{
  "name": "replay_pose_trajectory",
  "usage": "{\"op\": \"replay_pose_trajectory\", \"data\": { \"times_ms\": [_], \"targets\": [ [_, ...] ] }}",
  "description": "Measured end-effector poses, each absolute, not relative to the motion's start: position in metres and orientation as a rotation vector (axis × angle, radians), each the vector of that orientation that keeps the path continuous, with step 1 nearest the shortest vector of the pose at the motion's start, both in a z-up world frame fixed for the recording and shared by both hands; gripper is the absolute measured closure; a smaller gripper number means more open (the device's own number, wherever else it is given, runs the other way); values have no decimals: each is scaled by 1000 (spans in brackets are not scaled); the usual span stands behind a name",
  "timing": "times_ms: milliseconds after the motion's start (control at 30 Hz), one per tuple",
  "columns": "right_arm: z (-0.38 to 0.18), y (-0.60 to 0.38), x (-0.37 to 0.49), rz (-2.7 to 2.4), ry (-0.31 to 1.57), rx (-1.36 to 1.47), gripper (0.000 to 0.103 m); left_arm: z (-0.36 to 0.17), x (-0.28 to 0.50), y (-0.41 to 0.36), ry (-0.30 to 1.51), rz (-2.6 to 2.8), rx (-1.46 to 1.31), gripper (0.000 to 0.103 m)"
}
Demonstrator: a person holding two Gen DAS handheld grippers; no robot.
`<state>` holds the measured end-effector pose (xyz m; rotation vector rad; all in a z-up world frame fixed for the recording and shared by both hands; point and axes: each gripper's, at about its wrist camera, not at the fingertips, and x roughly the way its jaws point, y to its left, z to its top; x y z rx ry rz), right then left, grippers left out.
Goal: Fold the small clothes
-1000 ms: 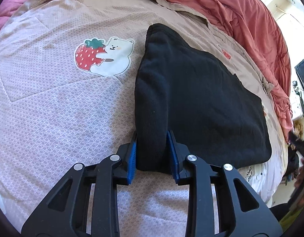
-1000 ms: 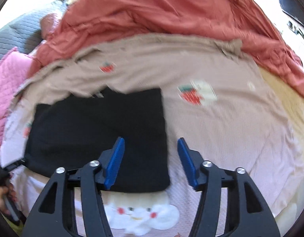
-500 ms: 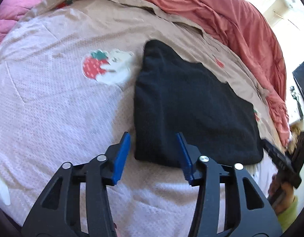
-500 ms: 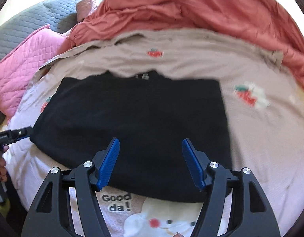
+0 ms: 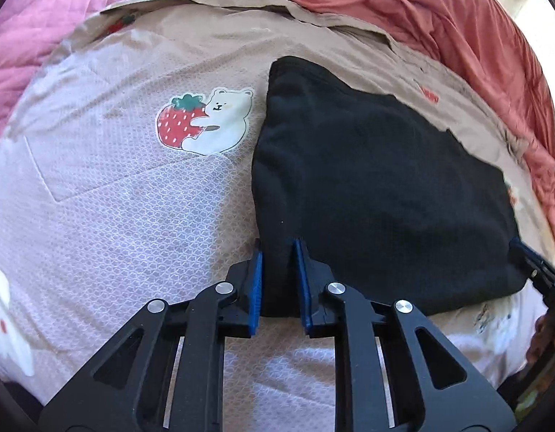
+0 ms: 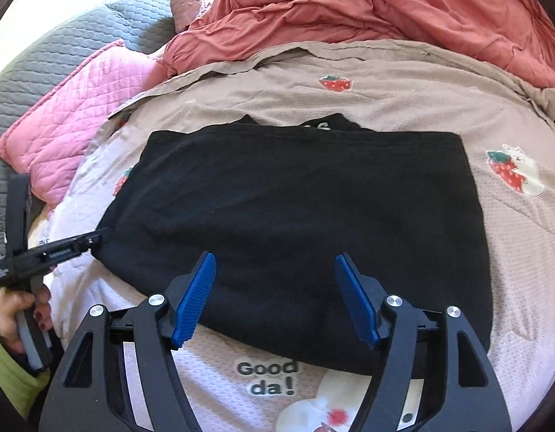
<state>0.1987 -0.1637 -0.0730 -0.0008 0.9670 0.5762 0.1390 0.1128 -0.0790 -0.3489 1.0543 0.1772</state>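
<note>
Lying across the bedspread (image 6: 403,82) near its front edge, the black garment (image 6: 295,208) is already folded into a broad slab whose long axis runs side to side along that edge, between your two hands. Its near hem sits just behind the "Good da!" print (image 6: 268,378), and its far hem stops short of the rumpled red duvet (image 6: 403,3).

Your left gripper (image 5: 277,248) is at the garment's left near corner, and its jaws are closing with a pinch of black cloth between the blue pads, so you have that corner gathered. Your right gripper (image 6: 275,262) hangs over the near hem somewhat right of centre, jaws spread and opening wider, with the cloth below them and nothing caught. That leaves the right near corner unheld and off to the right of those jaws.

Judging from this, your next fold turns on matching the left grip: slide the right hand along the near edge until the hem lies between the pads, then clench.
</note>
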Motion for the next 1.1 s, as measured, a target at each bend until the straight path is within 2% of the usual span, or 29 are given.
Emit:
{"op": "replay_pose_trajectory", "data": {
  "times_ms": [333, 400, 433, 667, 767, 867, 1033, 1100],
  "targets": [
    [-79, -151, 194, 568, 969, -67, 35, -69, 131, 118, 1039, 181, -381, 87],
    [-76, -150, 192, 558, 953, -85, 24, -63, 128, 120, 1029, 188, -385, 86],
    [-75, -151, 190, 550, 944, -87, 23, -60, 127, 121, 1023, 191, -386, 85],
    [-66, -162, 185, 527, 917, -49, 16, -40, 118, 120, 993, 216, -365, 71],
    [-63, -164, 184, 508, 898, -43, 9, -33, 116, 119, 985, 225, -353, 67],
    [-59, -168, 182, 500, 883, -23, 6, -28, 114, 119, 983, 241, -343, 56],
    [-53, -167, 179, 497, 845, -26, 5, -21, 110, 123, 967, 252, -345, 45],
    [-51, -166, 177, 500, 828, -36, 5, -19, 110, 124, 964, 258, -330, 34]
  ]
}}
